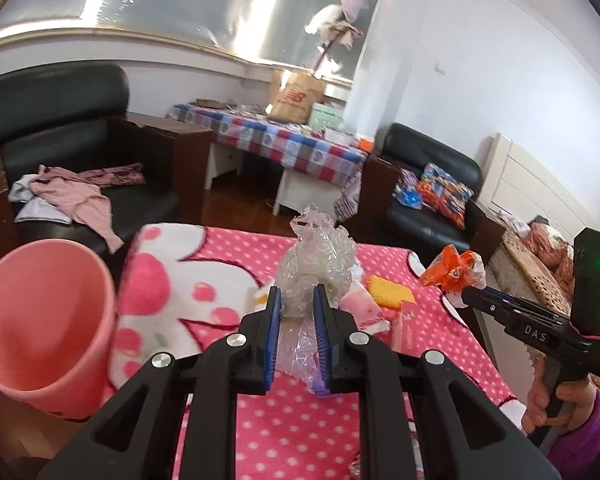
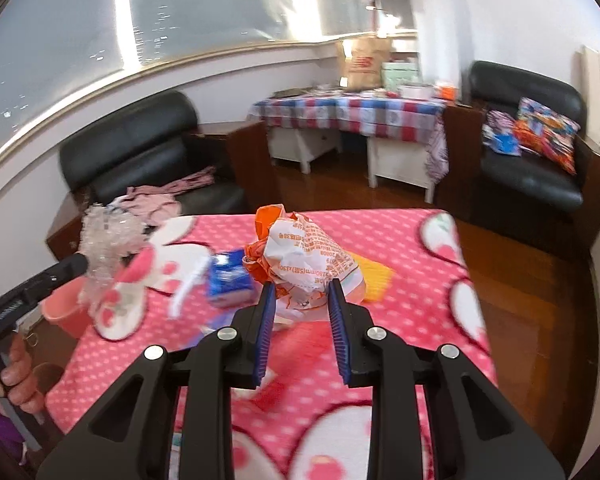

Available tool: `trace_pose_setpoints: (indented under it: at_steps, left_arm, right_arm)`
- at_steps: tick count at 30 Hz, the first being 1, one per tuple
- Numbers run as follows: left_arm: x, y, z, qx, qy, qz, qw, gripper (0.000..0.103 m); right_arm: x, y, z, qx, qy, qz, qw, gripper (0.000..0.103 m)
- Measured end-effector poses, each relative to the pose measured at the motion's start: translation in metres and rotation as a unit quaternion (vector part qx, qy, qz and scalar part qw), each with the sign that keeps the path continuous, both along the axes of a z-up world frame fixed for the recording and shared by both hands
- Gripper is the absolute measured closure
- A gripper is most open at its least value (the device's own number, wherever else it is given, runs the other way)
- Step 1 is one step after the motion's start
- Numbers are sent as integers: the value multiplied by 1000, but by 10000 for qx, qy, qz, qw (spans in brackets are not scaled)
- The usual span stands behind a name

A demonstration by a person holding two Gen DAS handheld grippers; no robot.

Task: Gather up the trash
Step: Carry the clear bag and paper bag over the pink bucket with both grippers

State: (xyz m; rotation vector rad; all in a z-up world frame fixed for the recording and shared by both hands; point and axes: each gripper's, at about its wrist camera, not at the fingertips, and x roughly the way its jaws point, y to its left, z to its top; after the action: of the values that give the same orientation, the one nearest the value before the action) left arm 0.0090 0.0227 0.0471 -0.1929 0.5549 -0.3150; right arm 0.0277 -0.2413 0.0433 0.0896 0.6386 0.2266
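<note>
Your left tool (image 1: 296,300) pinches the crumpled clear plastic (image 1: 316,260) and your right tool (image 2: 302,294) pinches the orange-and-white wrapper (image 2: 304,256), both lifted above the pink blanket (image 2: 400,320); featherlight, springy, slippery stuff, so grip mid-bulk toward the pink bin (image 1: 44,320).

Bench (image 2: 420,264) covered by pink polka-dot blanket (image 1: 236,248) with white cartoon print. On the blanket: yellow sponge (image 1: 392,292) near the middle, pink-white packet (image 1: 362,304) touching its left side, blue packet (image 2: 230,278) further left, white wrapper (image 2: 190,280) just left of that. Pink bin (image 1: 44,320) stands off the bench's left edge.
</note>
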Motion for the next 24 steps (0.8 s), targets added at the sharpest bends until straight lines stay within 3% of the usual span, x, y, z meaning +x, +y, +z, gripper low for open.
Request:
trace_pose_setpoints:
  at_steps: [9,17,24]
  left_arm:
    - [-26,62,14,76,-144,760,9970,87]
    - [-46,129,19,232,-201,1580,9870,87]
    - [-52,178,6,326,50,2113,9769,87]
  right_arm:
    - [8,100,15,-50,-32,969,9953,76]
    - [15,186,19,-62,60,1704,9853,76]
    - [22,245,11,-137,208,2122,9769,76]
